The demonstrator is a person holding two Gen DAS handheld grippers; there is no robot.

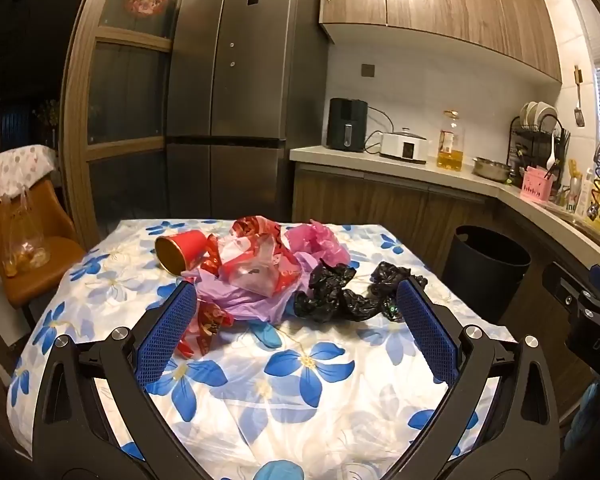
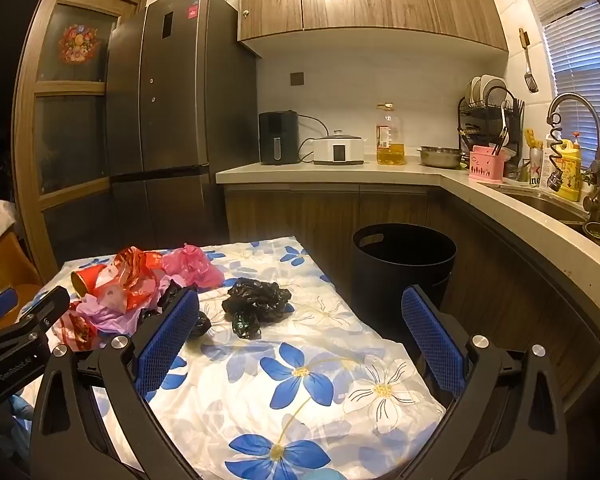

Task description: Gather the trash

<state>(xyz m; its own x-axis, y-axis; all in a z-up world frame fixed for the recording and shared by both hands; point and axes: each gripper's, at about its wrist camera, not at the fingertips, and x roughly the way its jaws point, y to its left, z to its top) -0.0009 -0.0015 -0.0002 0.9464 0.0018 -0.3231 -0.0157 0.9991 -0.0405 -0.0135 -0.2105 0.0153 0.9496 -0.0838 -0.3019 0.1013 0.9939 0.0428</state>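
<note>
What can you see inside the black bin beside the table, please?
The black bin stands open-topped on the floor beside the table. Only its dark inner wall and a handle cut-out show; its bottom is hidden by the rim and shadow, so any contents cannot be told.

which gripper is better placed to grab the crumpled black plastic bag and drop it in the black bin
Right, probably. The right gripper is open with the crumpled black plastic bag just ahead, and the black bin stands off the table's right edge, on its side.

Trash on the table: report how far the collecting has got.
Done: nothing visible. The red cup, red wrapper, pink bag, purple bag and black bags all lie on the tablecloth. In hand: nothing; left gripper and right gripper open. Left: everything, into the black bin.
</note>
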